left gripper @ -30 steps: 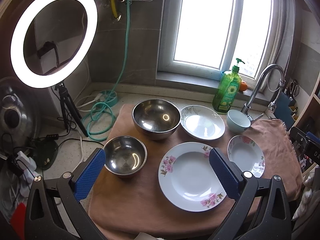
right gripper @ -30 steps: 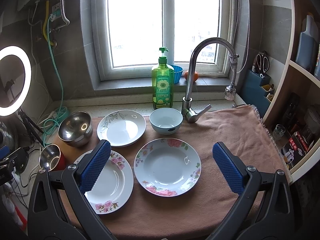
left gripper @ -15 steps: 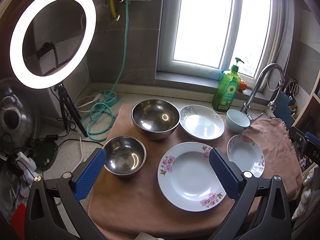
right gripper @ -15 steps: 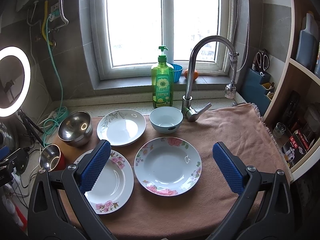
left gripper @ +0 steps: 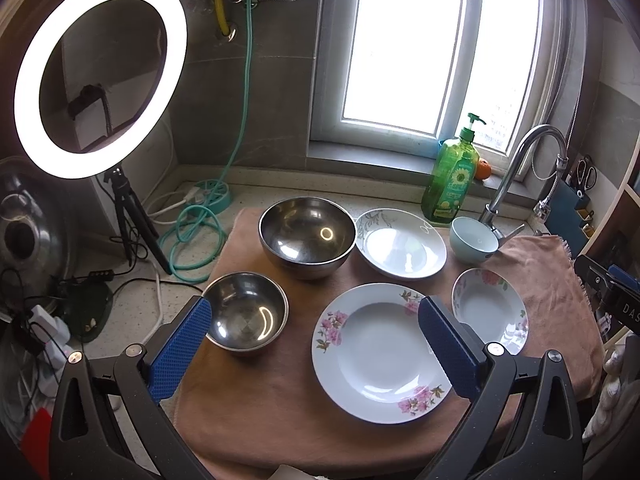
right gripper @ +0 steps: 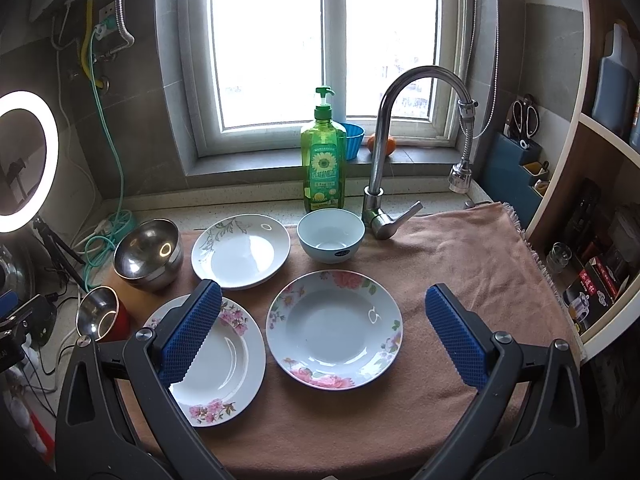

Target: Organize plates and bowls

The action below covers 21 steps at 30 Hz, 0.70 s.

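1. Around the faucet (right gripper: 384, 152), on a pink cloth (right gripper: 460, 256) over the worktop, every dish lies single and unstacked.
2. Beside the faucet base: light blue bowl (right gripper: 331, 234). Left of it: leaf-pattern plate (right gripper: 240, 250), then large steel bowl (left gripper: 307, 236).
3. Nearer the camera than the faucet: small floral plate (right gripper: 334, 328), large floral plate (left gripper: 380, 350), small steel bowl (left gripper: 245, 316).
4. Left gripper (left gripper: 316, 344): jaws spread wide, holding nothing, hovering above the small steel bowl and large floral plate.
5. Right gripper (right gripper: 320, 334): jaws wide apart, empty, framing the small floral plate.
6. Judgement: sorting not begun; approach stage. Next move calls for descending onto one rim and closing there.
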Motion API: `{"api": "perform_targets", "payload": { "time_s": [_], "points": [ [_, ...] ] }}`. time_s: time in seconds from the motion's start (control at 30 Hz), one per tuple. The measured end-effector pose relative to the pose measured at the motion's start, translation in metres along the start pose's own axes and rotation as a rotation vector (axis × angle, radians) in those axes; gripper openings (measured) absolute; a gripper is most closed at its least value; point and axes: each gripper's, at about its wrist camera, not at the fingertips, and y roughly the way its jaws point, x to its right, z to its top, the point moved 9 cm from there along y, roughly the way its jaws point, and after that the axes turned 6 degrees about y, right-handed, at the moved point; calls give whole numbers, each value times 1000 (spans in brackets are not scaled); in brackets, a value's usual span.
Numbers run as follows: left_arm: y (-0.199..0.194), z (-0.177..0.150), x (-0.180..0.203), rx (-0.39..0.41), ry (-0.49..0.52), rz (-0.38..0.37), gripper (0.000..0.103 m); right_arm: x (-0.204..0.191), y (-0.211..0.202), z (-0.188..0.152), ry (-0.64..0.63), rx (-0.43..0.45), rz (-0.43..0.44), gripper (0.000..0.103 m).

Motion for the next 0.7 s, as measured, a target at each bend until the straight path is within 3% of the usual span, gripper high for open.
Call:
{"api": "perform_targets", "payload": {
  "time_s": [0.7],
  "points": [
    [4,2,1,-9,4,-2,103,2,6,-9,9,-19,-3,103]
  ]
}}
